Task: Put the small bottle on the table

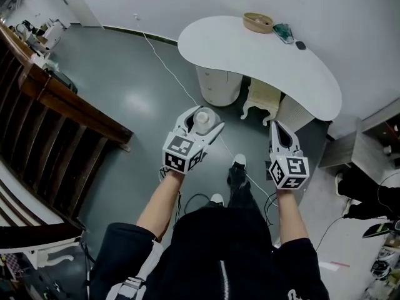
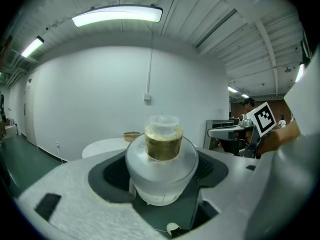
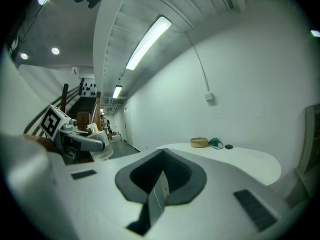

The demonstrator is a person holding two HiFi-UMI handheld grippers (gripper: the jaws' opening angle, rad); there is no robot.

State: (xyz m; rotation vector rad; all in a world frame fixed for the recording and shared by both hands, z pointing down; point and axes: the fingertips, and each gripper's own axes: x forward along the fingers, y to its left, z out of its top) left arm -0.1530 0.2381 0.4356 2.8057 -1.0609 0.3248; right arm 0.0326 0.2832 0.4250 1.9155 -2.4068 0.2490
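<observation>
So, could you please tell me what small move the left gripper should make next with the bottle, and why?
Probably carry it forward toward the white table. The left gripper is shut on the small bottle, holding it above the floor, short of the table's near edge. The bowl sits at the table's far edge, so the near side looks free.

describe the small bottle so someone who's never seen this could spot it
Start from the white curved table; short of it, the person's left gripper is shut on the small bottle. It is squat and frosted white, with a brownish neck under a clear cap. Unlike the bowl on the table, it is held in the air.
</observation>
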